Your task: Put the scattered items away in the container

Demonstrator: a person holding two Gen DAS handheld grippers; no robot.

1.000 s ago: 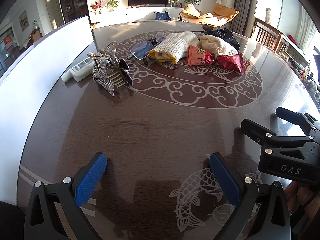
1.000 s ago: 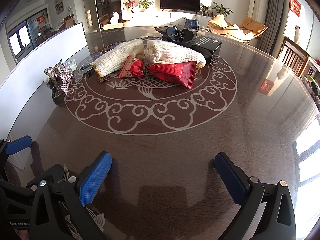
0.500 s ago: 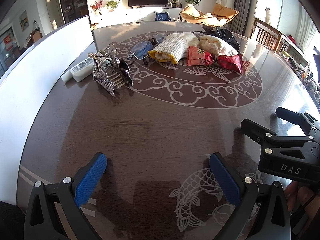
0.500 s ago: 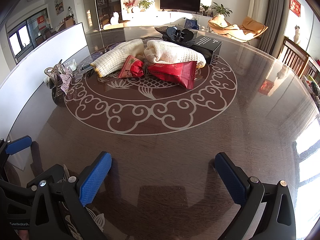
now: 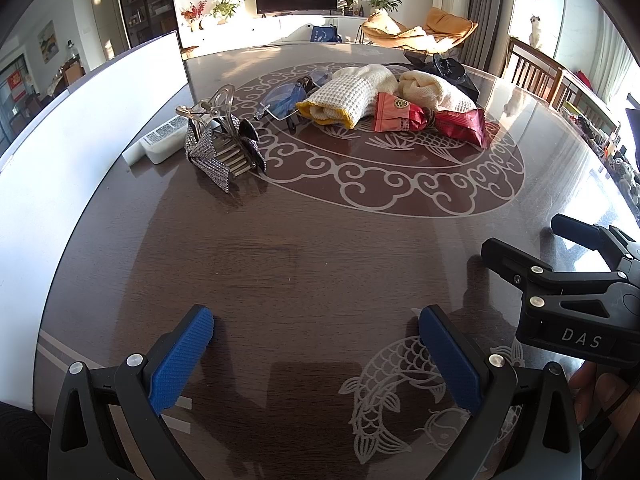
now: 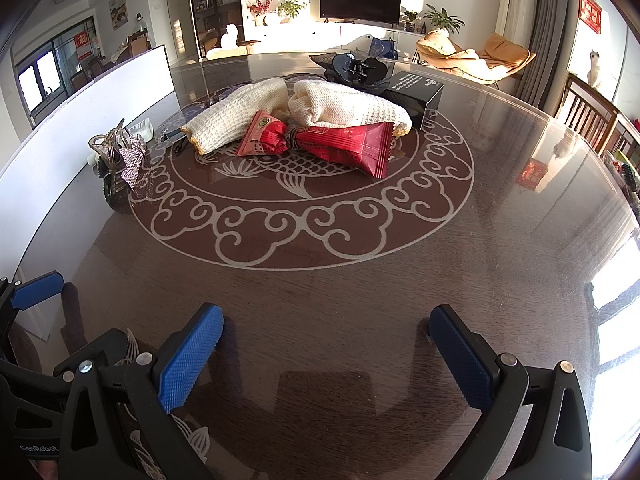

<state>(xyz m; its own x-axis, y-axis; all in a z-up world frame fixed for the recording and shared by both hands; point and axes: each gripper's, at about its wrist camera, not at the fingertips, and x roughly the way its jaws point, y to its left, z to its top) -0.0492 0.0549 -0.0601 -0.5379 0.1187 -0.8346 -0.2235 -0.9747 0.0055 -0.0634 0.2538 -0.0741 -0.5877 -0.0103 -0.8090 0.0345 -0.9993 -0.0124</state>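
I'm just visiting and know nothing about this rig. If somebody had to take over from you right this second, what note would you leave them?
Left gripper: open, holding nothing, low over the near part of the table.
Right gripper: open, holding nothing, beside the left one.
Things: all lie loose on the far half of the table. Two rolled towels, two red snack packets in front of them, glasses, a glittery hair clip, a black hair clip, a black box.
Done: nothing packed yet.
Left: everything. No container is clearly in view, so find it first.
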